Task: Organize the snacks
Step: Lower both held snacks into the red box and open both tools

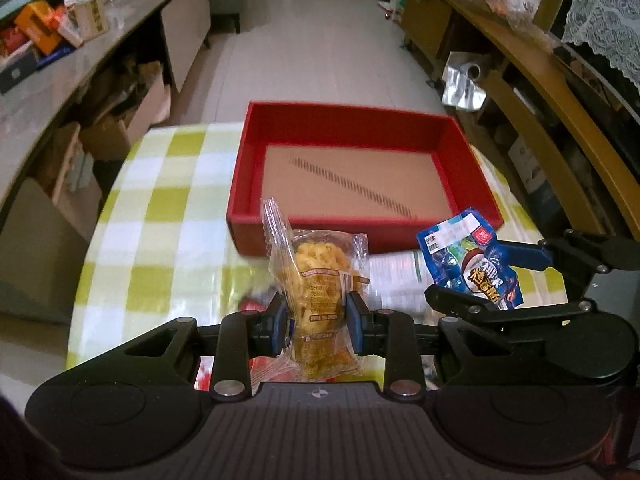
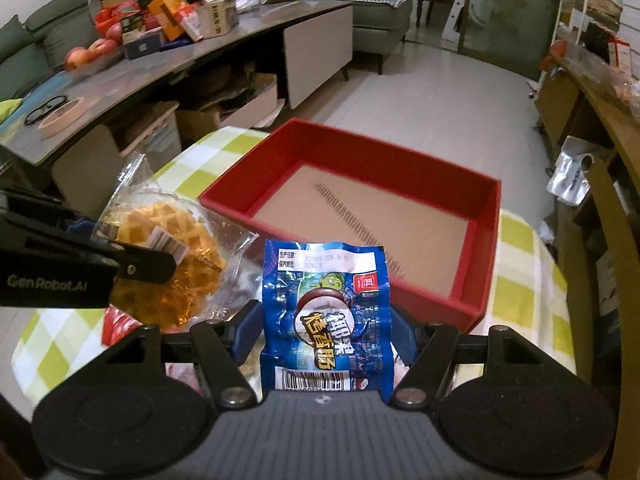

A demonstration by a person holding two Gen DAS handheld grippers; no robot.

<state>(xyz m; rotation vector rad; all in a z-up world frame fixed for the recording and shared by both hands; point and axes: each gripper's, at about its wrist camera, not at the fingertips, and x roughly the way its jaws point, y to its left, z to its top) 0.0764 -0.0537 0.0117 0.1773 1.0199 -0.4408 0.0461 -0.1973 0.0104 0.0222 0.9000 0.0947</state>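
Snacks: one waffle pack [image 1: 316,284], one blue packet [image 2: 326,312], one red box [image 1: 472,160].

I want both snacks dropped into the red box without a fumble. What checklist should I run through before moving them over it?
1. Left gripper jaws shut on the waffle packet: ok.
2. Right gripper jaws shut on the blue sausage packet: ok.
3. Red box empty, floor clear: ok.
4. Both packets lifted off the checked tablecloth: ok.
5. Packets above the box opening: not ok, both on its near side.
6. Firmness of each grip: cannot tell.
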